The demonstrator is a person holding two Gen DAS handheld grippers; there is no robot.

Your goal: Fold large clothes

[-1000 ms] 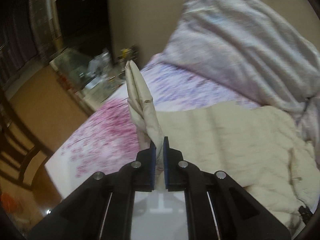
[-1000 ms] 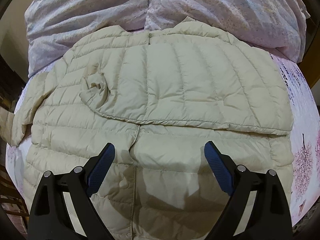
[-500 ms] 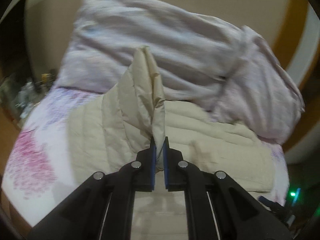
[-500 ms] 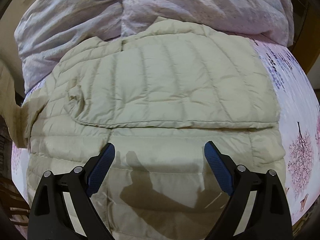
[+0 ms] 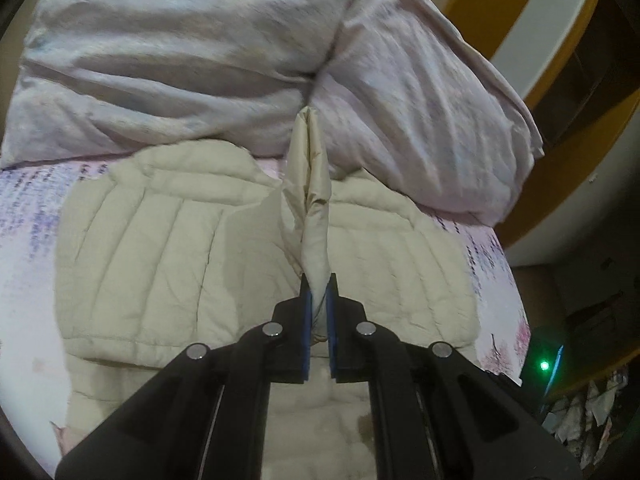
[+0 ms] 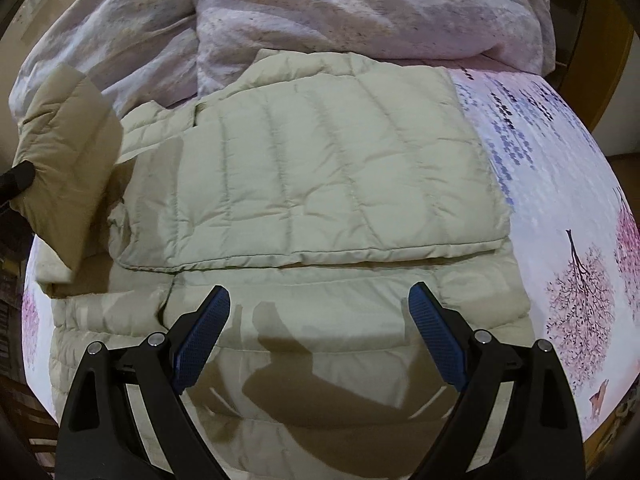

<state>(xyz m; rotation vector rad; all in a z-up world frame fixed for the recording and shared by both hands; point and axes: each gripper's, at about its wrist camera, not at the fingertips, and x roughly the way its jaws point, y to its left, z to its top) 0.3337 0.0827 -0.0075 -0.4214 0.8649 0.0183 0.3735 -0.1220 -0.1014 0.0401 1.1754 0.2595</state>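
Across the bed's flower-printed sheet [image 6: 532, 148] lies a cream quilted down jacket [image 6: 332, 168], spread flat with its stitched channels running away from the cameras and one panel already folded over the body, its hem forming a straight seam across the middle. Behind the jacket, against the far side of the bed, sits a rumpled pale lilac duvet [image 5: 180, 52]. The left gripper [image 5: 319, 292] has its blue-padded jaws pressed together on a bunched end of the jacket's sleeve [image 5: 312, 200]; the cloth is pinched right between the pads and rises from them as a narrow twisted ridge, held up above the flat part of the jacket and pointing toward the duvet. From the right wrist view that same lifted sleeve [image 6: 68, 152] hangs at the far left edge, off the sheet, with the dark tip of the left gripper just beside it, and it casts a shadow on the jacket's left shoulder. The right gripper [image 6: 320, 312] hovers over the lower half of the jacket with its jaws spread wide and nothing between them; the folded panel's hem lies just beyond its fingertips, and the gripper's shadow falls on the fabric under it. The jacket's right edge runs near the printed pink trees [image 6: 580, 300] on the sheet. A wooden frame and a small green light [image 5: 544, 366] show at the right of the left wrist view.
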